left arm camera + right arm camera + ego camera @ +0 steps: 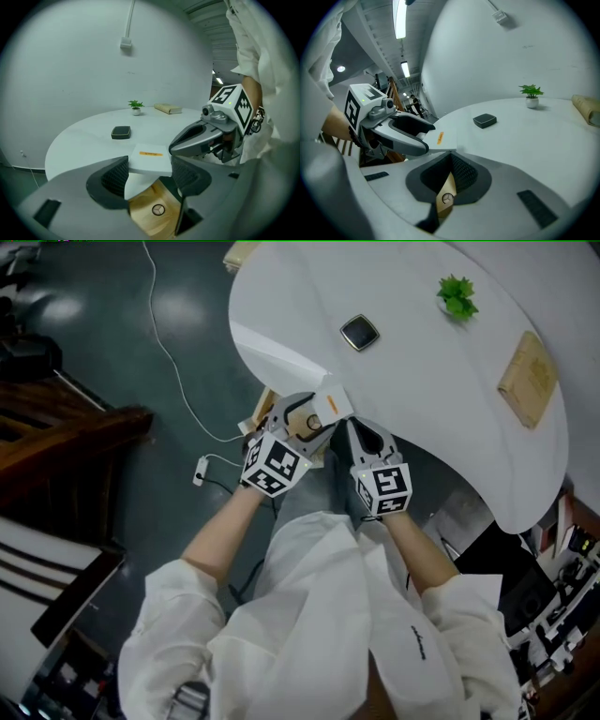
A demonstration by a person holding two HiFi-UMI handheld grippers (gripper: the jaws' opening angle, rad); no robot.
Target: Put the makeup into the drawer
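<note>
My left gripper [150,168]: jaws wide, pads pressed on both sides of a white box [148,158] with an orange label, so it's gripped. My right gripper [450,158] sits just beside it, jaws closed tip to tip, nothing in them. Through the slit behind the tips I only see a wooden panel [446,199] with a round ring on it, lying below both grippers. Can't tell if that's the drawer. The box is at the near edge of the round white table [422,371]. Farther in on the table is a dark square compact [359,332], well apart from the box. Beyond it are a small green plant [457,296] and a tan flat block [530,379] near the far rim. White sleeves [187,615] fill the bottom of the head view.
</note>
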